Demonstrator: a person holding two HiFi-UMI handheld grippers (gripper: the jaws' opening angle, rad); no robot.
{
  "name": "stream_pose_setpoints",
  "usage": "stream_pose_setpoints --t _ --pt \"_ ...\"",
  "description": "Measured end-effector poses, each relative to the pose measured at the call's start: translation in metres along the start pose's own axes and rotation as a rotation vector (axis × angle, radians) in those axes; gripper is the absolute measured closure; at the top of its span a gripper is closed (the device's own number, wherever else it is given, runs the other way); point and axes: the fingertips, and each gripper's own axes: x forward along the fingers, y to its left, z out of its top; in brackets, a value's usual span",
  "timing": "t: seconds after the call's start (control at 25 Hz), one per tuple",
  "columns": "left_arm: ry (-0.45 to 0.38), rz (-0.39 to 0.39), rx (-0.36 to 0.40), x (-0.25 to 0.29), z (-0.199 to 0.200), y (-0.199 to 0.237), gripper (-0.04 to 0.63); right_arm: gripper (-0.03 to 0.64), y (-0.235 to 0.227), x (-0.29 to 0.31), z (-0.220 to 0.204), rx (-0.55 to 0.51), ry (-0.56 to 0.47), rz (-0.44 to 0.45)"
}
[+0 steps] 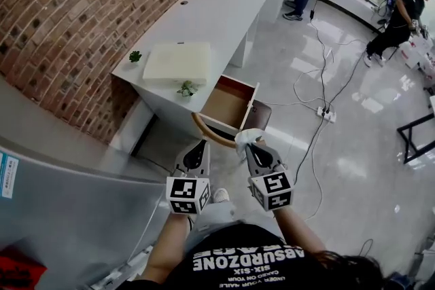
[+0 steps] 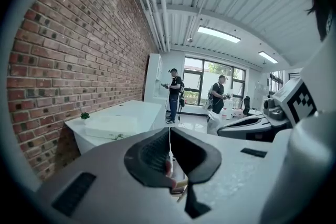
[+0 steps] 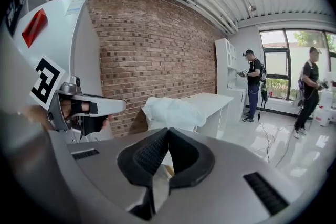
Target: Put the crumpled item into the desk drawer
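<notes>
Right gripper (image 3: 168, 132) pinched on one crumpled white filmy wad (image 3: 173, 112), just before the drawer (image 1: 228, 104); left gripper (image 2: 169, 132) jaws together, empty; drawer open, brown inside; smooth white desk (image 1: 204, 17) bears one pale square slab (image 1: 178, 62), two small green plants (image 1: 135, 56).

Your desk (image 1: 211, 10) runs along the brick wall (image 1: 81, 3) on your left. On it lies a slab (image 1: 178, 61), with one little plant (image 1: 135, 56) just left of it and another (image 1: 187, 87) at its near edge. The drawer (image 1: 228, 102) sticks out of the desk's right side, chair (image 1: 219, 134) just before it. The crumpled item (image 1: 246, 138) sits pinched at your right gripper (image 1: 250, 146), over the chair.
</notes>
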Motion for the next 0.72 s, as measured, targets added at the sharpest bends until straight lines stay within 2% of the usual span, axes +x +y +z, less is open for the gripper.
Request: stream_pose_setpoints --t 0.4,0.72 --pt "0.019 -0.041 -0.002 0.027 0.001 0.024 0.591 0.617 -0.004 0.03 0.005 0.018 0.022 -0.035" --pt "0.03 -0.038 -0.014 0.045 -0.002 0.041 0.591 0.617 -0.013 0.056 0.006 0.026 0.032 -0.037"
